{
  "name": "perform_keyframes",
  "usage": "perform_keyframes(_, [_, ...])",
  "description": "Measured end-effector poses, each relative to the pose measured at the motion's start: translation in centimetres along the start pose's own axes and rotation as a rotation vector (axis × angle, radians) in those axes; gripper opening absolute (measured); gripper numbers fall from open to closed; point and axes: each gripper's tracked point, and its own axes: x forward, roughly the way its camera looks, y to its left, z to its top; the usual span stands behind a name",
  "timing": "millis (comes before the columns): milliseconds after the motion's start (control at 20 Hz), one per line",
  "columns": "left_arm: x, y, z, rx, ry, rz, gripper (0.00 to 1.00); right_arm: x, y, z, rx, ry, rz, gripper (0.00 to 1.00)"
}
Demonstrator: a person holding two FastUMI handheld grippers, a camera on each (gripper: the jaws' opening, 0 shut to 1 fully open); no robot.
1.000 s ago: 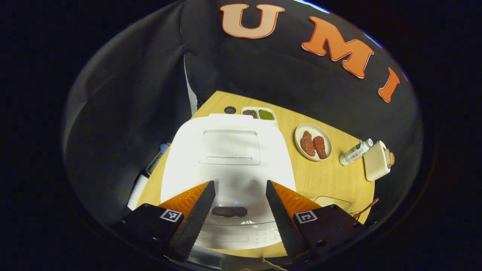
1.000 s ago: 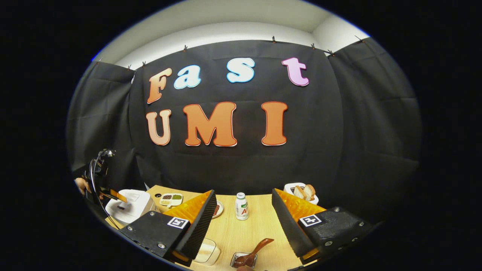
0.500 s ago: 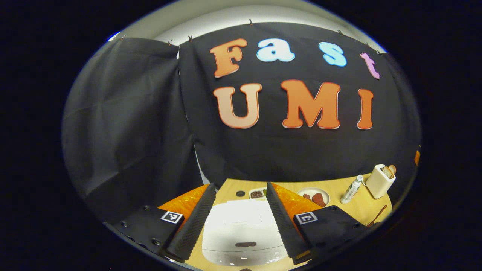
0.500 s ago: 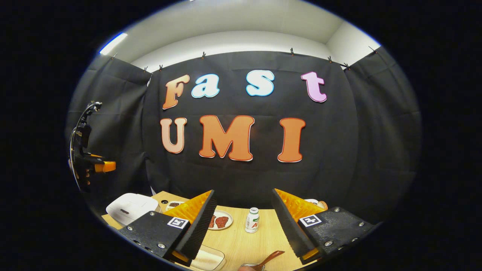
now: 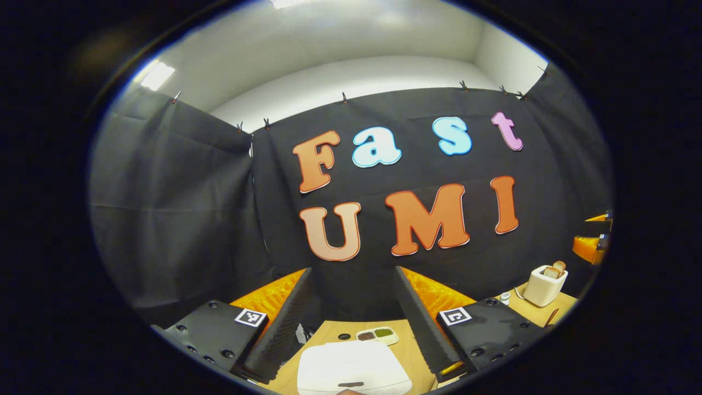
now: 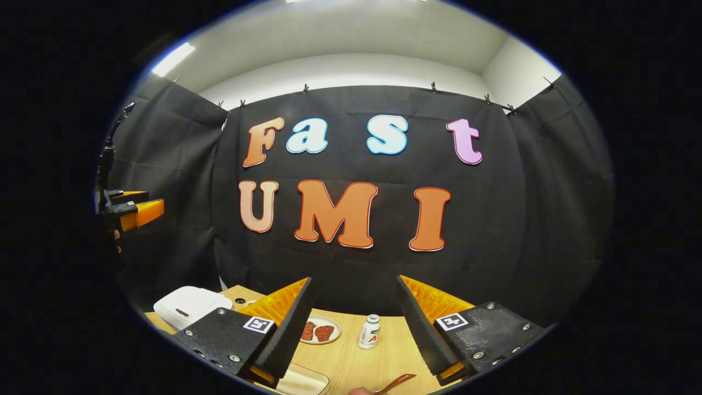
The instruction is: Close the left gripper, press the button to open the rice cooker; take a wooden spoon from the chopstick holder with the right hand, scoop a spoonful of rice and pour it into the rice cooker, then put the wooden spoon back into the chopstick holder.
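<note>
The white rice cooker point(image 5: 354, 373) sits low in the left gripper view with its lid down; in the right gripper view the rice cooker point(image 6: 189, 306) is at the lower left. My left gripper point(image 5: 352, 271) is open, held high above the cooker and facing the wall. It also appears at the far left as the left gripper point(image 6: 131, 211), held by a hand. My right gripper point(image 6: 354, 280) is open and empty above the table. The wooden spoon point(image 6: 396, 381) pokes up at the bottom edge, below and between the right fingers. A shallow dish of rice point(image 6: 301, 382) lies beside it.
On the wooden table point(image 6: 351, 356) are a plate of meat point(image 6: 320, 331), a small white bottle point(image 6: 370, 332), a divided dish of beans point(image 5: 375, 334) behind the cooker, and a toaster with bread point(image 5: 543, 285) at the far right.
Both grippers have lifted and tilted up. The left one went from looking down on the cooker's lid to facing the wall, and the table things have sunk low in both views.
</note>
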Motion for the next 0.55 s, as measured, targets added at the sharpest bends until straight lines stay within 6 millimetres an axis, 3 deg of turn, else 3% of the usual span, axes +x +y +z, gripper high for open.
perform_keyframes(250, [-1.1, -2.5, 0.4, -0.017, -0.040, -0.046, 1.00, 0.1, -0.3, 0.2, 0.003, -0.008, -0.015, 0.92])
perform_keyframes(550, [-0.8, -2.1, -0.4, -0.058, -0.015, -0.025, 1.00, 0.1, -0.7, 0.4, 0.011, -0.015, -0.019, 0.92])
